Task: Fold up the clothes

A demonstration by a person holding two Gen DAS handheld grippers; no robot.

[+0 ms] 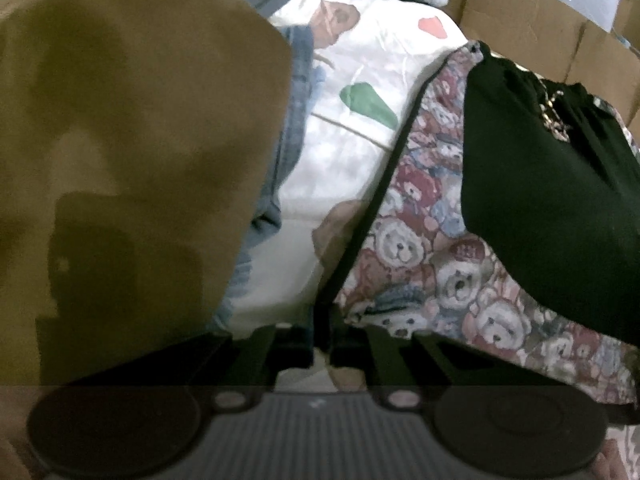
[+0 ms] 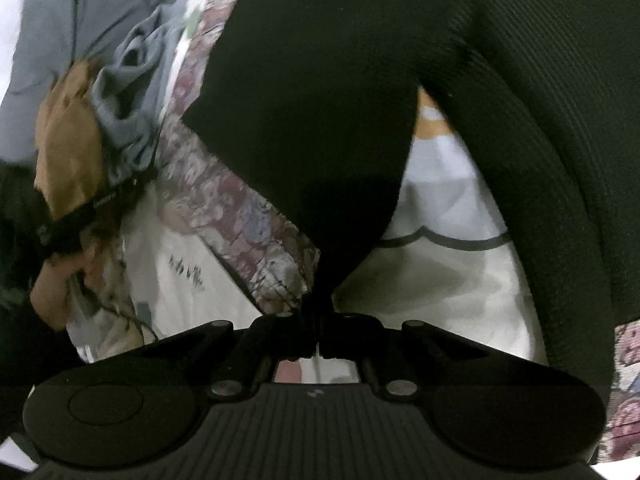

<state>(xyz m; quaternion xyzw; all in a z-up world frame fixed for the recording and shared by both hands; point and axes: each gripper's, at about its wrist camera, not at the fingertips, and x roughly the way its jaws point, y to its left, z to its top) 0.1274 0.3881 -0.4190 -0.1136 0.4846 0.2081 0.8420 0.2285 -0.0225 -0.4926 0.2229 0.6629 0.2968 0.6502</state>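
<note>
A teddy-bear print garment (image 1: 420,256) with a black edge band and a black ribbed panel (image 1: 540,200) hangs above the bed. My left gripper (image 1: 322,344) is shut on its black edge band at the bottom centre of the left wrist view. In the right wrist view the black ribbed panel (image 2: 340,100) fills the upper frame, with the printed strip (image 2: 240,208) running down its left side. There my right gripper (image 2: 320,320) is shut on the garment's lower corner, where print and black fabric meet.
A brown cloth (image 1: 132,160) hangs close on the left, with blue denim (image 1: 296,80) behind it. A white printed quilt (image 1: 360,60) lies below, and cardboard boxes (image 1: 520,8) stand behind. Grey fabric (image 2: 132,92), brown cloth (image 2: 68,152) and a hand (image 2: 52,284) show at left.
</note>
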